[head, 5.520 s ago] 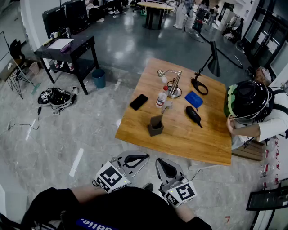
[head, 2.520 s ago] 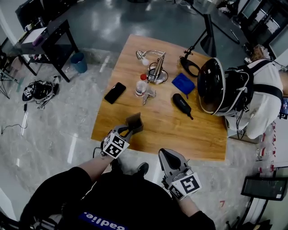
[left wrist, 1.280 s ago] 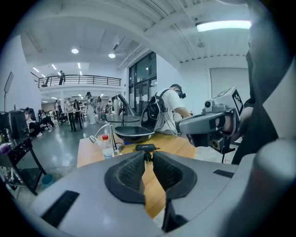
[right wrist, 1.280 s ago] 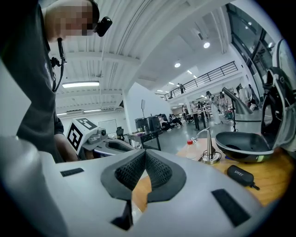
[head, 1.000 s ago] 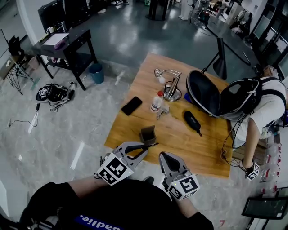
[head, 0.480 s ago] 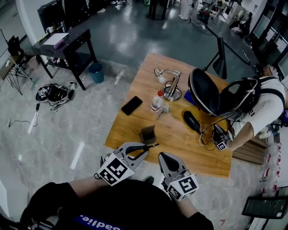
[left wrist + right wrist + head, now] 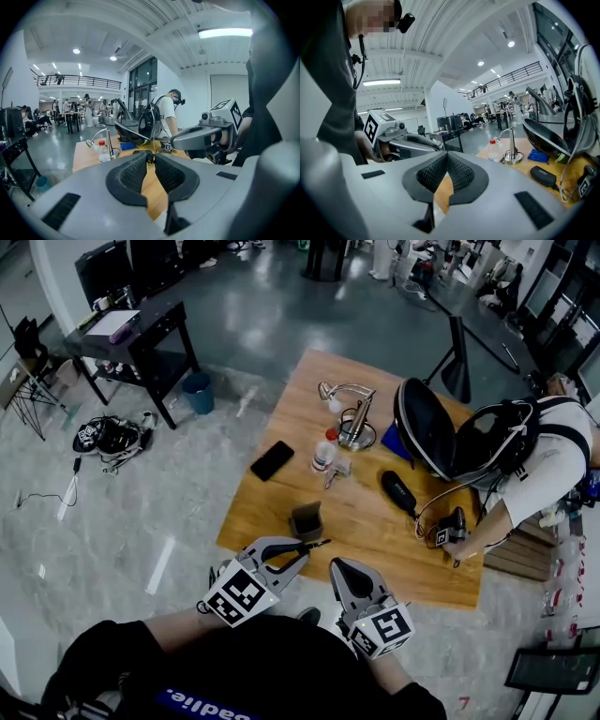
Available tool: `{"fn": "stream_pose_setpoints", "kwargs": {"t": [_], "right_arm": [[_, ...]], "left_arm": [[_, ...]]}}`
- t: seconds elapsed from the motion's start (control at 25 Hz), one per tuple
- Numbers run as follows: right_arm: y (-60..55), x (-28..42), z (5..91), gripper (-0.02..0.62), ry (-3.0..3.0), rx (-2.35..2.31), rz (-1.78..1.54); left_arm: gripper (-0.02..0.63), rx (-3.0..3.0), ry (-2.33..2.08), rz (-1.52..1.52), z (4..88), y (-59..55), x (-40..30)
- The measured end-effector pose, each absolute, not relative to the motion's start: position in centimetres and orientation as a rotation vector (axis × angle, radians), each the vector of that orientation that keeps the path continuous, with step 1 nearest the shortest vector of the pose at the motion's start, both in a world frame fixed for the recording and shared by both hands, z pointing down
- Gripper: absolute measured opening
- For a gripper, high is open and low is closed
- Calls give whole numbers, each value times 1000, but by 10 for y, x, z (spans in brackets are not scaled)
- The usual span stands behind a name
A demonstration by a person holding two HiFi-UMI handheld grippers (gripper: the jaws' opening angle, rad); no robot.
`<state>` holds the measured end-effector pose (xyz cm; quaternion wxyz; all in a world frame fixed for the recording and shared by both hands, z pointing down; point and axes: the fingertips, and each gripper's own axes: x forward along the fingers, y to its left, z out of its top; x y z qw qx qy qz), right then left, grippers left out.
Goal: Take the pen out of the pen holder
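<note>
Only the other person's hand [image 7: 459, 546] has shifted since a half-second ago. The pen [image 7: 317, 543] sits pinched in the left gripper [image 7: 302, 547] tips, out of the pen holder [image 7: 307, 519] just beyond them; that gripper's view shows only a dark stub. The right gripper [image 7: 337, 565] beside it is closed, empty.

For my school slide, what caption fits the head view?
Left hand-held gripper grips the pen, held outside the pen holder on the wooden table.
</note>
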<state>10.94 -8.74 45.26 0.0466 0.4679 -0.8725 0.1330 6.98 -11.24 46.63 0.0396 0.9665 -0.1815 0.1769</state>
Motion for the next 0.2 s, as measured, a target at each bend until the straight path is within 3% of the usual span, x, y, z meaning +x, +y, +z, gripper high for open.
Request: {"fn": "stream_pose_setpoints", "kwargs": {"t": [0.2], "right_arm": [[-89,113,456,6,-2656,1426,408]], "left_arm": [[64,2960,-558,545,470,-115,72]]}}
